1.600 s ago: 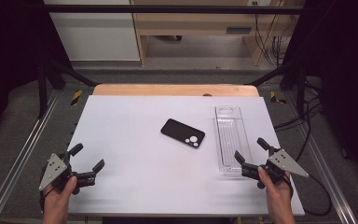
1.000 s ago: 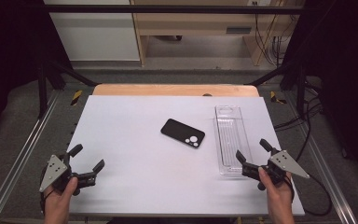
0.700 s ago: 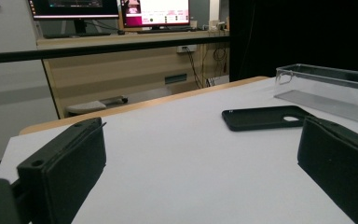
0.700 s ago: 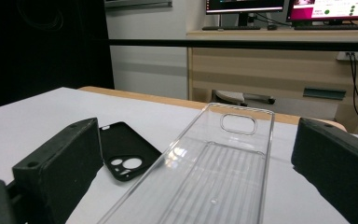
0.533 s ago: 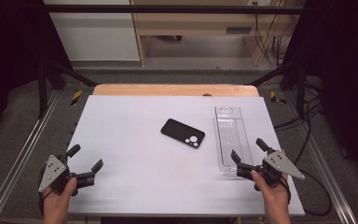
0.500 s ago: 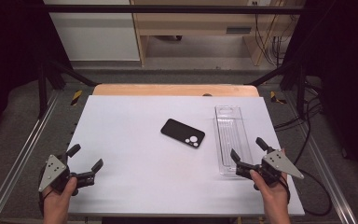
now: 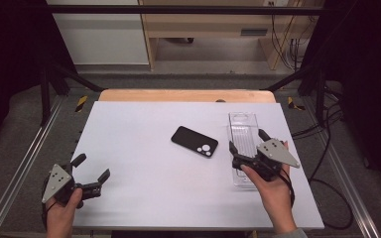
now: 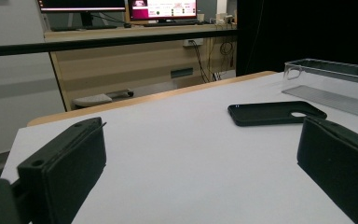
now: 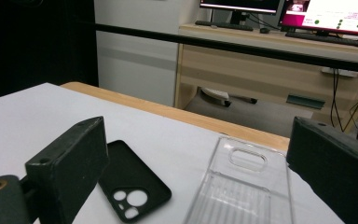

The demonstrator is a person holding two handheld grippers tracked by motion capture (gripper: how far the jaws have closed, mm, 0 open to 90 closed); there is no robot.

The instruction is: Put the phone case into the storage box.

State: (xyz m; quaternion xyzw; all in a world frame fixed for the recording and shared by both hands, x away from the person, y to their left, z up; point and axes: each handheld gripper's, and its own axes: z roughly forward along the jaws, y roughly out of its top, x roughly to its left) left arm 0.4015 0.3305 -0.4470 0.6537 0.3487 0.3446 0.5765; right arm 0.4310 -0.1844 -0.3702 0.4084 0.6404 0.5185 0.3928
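A black phone case (image 7: 194, 141) lies inner side up near the middle of the white table (image 7: 144, 129). To its right lies a long clear plastic case (image 7: 242, 130), lengthwise front to back. My right gripper (image 7: 247, 141) is open and hovers over the near half of the clear case, one jaw on each side of it. The right gripper view has the clear case (image 9: 242, 186) between the jaws and the black case (image 9: 130, 182) to the left. My left gripper (image 7: 92, 167) is open at the table's front left, holding nothing. From there, the black case (image 8: 277, 113) and clear case (image 8: 335, 81) lie far ahead.
A wooden strip (image 7: 183, 95) borders the table's far edge. Metal rails (image 7: 25, 163) run along both sides. Cables (image 7: 327, 129) trail on the floor at the right. A desk with monitors (image 9: 335, 18) stands beyond the table.
My right gripper has moved forward and left, from beside the clear case's near end to over its near half. The left gripper and both cases stayed put.
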